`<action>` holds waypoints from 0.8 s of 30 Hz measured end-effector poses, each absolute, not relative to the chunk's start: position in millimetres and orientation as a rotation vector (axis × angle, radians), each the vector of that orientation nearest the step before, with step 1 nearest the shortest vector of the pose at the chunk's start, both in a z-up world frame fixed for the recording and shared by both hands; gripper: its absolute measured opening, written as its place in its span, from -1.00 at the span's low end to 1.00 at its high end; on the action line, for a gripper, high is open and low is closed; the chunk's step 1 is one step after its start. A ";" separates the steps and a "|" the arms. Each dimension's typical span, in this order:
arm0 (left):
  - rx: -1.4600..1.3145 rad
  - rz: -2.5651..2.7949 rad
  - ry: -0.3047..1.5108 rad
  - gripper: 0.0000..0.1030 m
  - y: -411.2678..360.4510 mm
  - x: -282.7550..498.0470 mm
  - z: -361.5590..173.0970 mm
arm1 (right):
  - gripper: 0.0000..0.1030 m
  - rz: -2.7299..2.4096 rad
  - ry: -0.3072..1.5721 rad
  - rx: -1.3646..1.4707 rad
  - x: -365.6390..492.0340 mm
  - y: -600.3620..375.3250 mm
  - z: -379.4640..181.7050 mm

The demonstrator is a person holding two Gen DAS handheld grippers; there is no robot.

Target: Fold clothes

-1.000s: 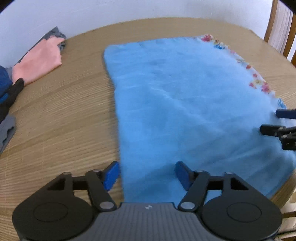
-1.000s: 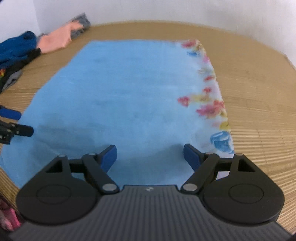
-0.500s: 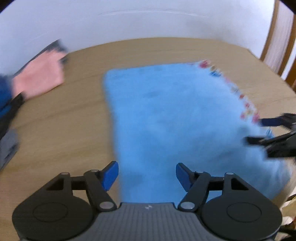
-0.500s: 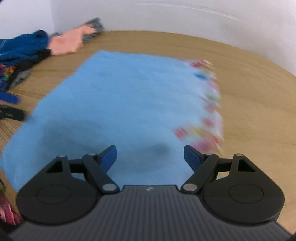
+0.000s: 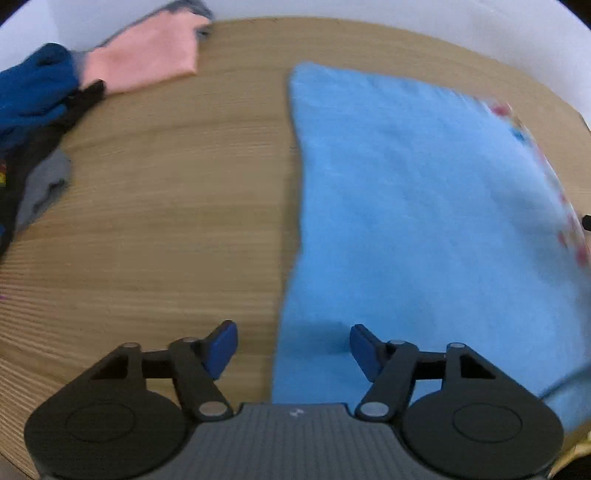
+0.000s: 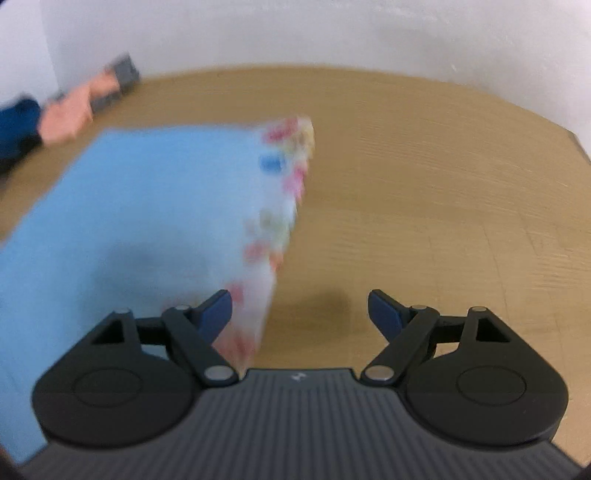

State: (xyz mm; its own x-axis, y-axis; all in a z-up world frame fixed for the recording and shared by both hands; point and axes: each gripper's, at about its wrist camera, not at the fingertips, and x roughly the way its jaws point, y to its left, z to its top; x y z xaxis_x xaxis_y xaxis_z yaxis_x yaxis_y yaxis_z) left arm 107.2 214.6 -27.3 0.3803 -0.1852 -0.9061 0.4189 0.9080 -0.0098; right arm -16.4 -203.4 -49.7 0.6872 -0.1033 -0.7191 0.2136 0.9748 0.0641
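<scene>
A light blue cloth [image 5: 406, 206] with a flowered border [image 6: 280, 206] lies flat on the round wooden table [image 5: 166, 221]. My left gripper [image 5: 288, 345] is open and empty, astride the cloth's left edge near its front. My right gripper [image 6: 299, 312] is open and empty, astride the flowered right edge near the front; its left finger is over the cloth and its right finger over bare wood. The cloth also shows in the right wrist view [image 6: 147, 206]. Both views are blurred by motion.
A folded pink garment [image 5: 147, 59] on a grey one lies at the far left of the table, also in the right wrist view [image 6: 74, 110]. A heap of dark blue, black and grey clothes [image 5: 33, 110] sits at the left. A white wall [image 6: 295, 33] stands behind.
Both grippers have moved outward: the left one to the cloth's left edge, the right one to its flowered right edge. Both stay open. The cloth has not moved.
</scene>
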 end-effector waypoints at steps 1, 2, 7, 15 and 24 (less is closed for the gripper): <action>0.212 -0.392 1.106 0.35 207.2 118.7 -21.5 | 0.61 -0.159 0.783 0.155 1.2 -205.8 -48.0; 0.195 -0.399 1.092 0.36 198.4 129.9 -16.6 | 0.61 -0.138 0.773 0.157 20.0 -206.7 -47.4; 0.276 -0.376 1.030 0.37 129.4 184.1 -21.9 | 0.60 -0.035 0.772 0.014 100.2 -189.3 -66.4; 0.364 -0.273 1.034 0.54 140.4 174.2 -37.1 | 0.63 -0.202 0.734 0.068 86.7 -248.7 -76.7; 0.259 -0.333 1.089 0.42 184.9 107.9 -19.9 | 0.63 -0.258 0.710 0.400 -43.2 -224.5 -36.1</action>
